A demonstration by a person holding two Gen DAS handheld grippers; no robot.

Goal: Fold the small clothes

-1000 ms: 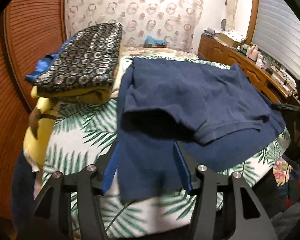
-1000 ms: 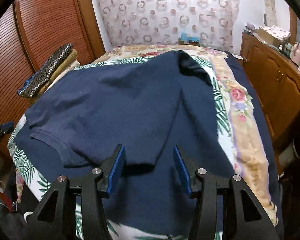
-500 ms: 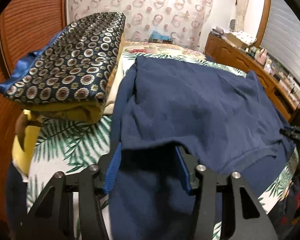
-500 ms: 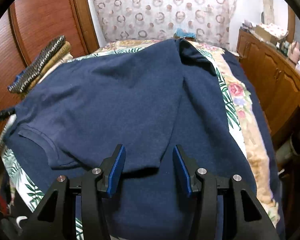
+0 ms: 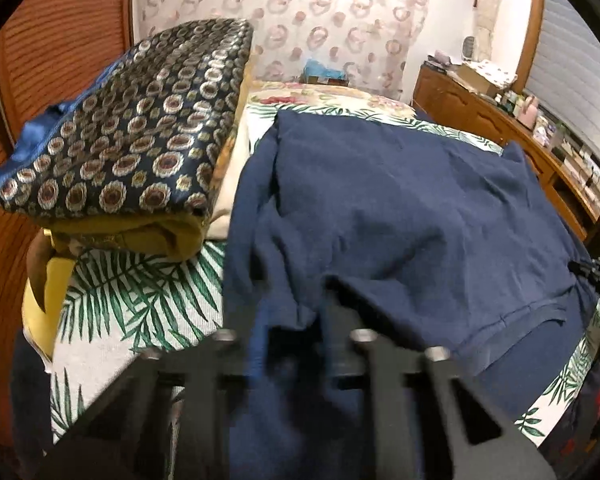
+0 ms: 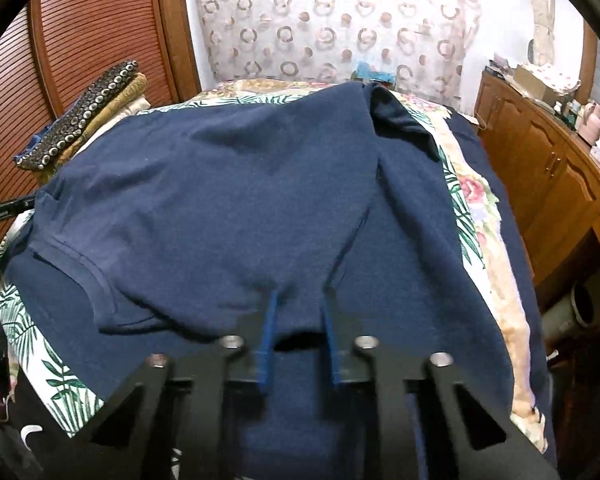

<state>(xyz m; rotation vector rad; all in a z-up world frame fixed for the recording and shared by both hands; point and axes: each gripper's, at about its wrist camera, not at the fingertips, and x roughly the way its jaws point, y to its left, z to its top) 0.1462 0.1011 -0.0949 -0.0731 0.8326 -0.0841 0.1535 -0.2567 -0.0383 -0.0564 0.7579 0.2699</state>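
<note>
A navy blue T-shirt [image 5: 400, 208] lies spread and partly folded on a bed with a palm-leaf cover [image 5: 140, 292]. My left gripper [image 5: 292, 320] is shut on the shirt's near edge, its fingers buried in the cloth. The shirt also fills the right wrist view [image 6: 228, 200]. My right gripper [image 6: 300, 300] is closed on the folded layer's near edge, blue pads close together with cloth between them. A sleeve hem [image 6: 80, 264] lies at the left.
A stack of folded clothes topped by a dark patterned fabric [image 5: 140, 140] sits at the bed's left, also in the right wrist view [image 6: 84, 116]. A wooden cabinet [image 6: 552, 184] runs along the right. A wooden louvred door [image 6: 80, 40] stands behind left.
Both grippers moved forward onto the shirt's near edge and closed on it; they were open half a second ago. The cloth has bunched at the left fingers.
</note>
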